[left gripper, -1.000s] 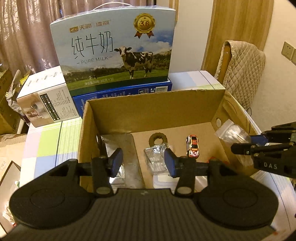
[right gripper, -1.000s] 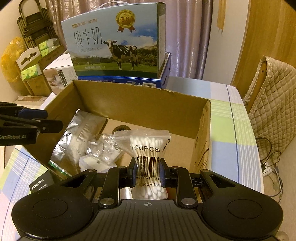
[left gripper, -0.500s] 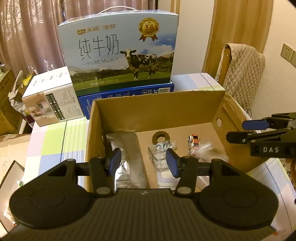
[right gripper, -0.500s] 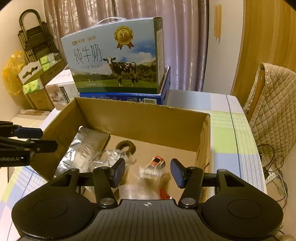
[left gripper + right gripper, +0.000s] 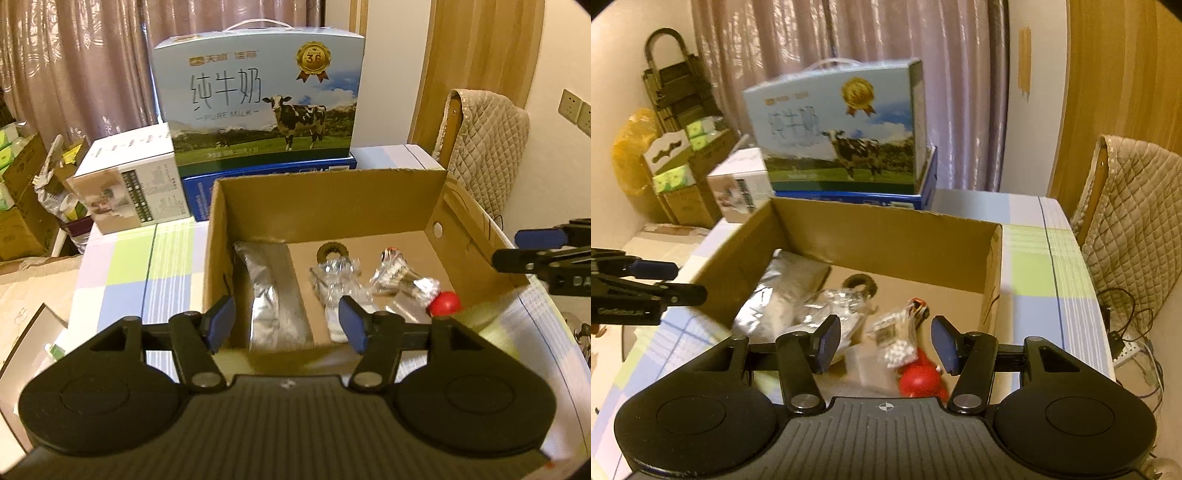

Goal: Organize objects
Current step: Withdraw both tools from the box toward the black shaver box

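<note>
An open cardboard box (image 5: 325,188) (image 5: 886,236) holds a silver foil pouch (image 5: 275,295) (image 5: 783,291), a brown ring (image 5: 332,253), a clear packet (image 5: 336,280), a bag of cotton swabs (image 5: 397,275) (image 5: 897,336), a toy car (image 5: 918,306) and a red ball (image 5: 445,302) (image 5: 919,380). My left gripper (image 5: 287,325) hovers over the box's near edge, its jaws opening with nothing between them. My right gripper (image 5: 884,341) stands open above the swab bag without touching it. Each gripper also shows at the edge of the other's view: left gripper (image 5: 685,282), right gripper (image 5: 511,249).
Behind the box a milk carton (image 5: 258,99) stands on a blue box (image 5: 269,177), with a white box (image 5: 129,184) to its left. A chair with a quilted cover (image 5: 484,136) is at the right. The checked tablecloth (image 5: 147,258) shows on both sides.
The right gripper opened and let go of the cotton swab bag, which now lies in the box. Both grippers pulled back from the box. The left jaws widened.
</note>
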Demonstrator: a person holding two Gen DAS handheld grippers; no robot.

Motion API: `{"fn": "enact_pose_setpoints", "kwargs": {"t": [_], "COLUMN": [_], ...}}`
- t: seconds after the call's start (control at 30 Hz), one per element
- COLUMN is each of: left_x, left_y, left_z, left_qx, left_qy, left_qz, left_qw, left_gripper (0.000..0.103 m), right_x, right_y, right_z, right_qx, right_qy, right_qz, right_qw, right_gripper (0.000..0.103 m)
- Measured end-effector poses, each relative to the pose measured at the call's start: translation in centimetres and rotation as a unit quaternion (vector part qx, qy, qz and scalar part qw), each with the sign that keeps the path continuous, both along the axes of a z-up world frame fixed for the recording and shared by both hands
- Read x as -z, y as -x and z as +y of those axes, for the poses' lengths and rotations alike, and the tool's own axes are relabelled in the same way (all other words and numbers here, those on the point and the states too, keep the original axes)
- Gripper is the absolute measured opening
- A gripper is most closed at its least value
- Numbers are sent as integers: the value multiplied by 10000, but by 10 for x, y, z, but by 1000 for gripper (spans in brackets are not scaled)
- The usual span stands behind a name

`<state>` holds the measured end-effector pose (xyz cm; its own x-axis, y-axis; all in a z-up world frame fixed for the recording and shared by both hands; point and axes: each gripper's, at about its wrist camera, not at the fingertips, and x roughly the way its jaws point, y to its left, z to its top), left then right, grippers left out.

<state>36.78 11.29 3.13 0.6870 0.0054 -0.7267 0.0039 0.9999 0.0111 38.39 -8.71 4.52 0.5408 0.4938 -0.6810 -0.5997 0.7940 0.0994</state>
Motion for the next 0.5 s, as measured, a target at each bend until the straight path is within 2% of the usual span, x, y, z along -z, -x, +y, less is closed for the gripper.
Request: {"fn": "enact_pose_setpoints", "kwargs": {"t": [0.2,0.5], "left_x": [-2,21], "left_y": [40,88], "left_z": [6,11], "left_qx": [-170,-488], "left_qy": [63,190], "left_qz": [18,261], "left_qw": [9998,9983], "left_gripper": [63,73], "right_x": [1,34], "right_y": [46,91], "right_z": [-13,-21], "right_qx": [-112,-227], "right_qy": [-29,138], "right_qz": [16,416], "right_qw": [9999,9988], "right_gripper": [52,52]}}
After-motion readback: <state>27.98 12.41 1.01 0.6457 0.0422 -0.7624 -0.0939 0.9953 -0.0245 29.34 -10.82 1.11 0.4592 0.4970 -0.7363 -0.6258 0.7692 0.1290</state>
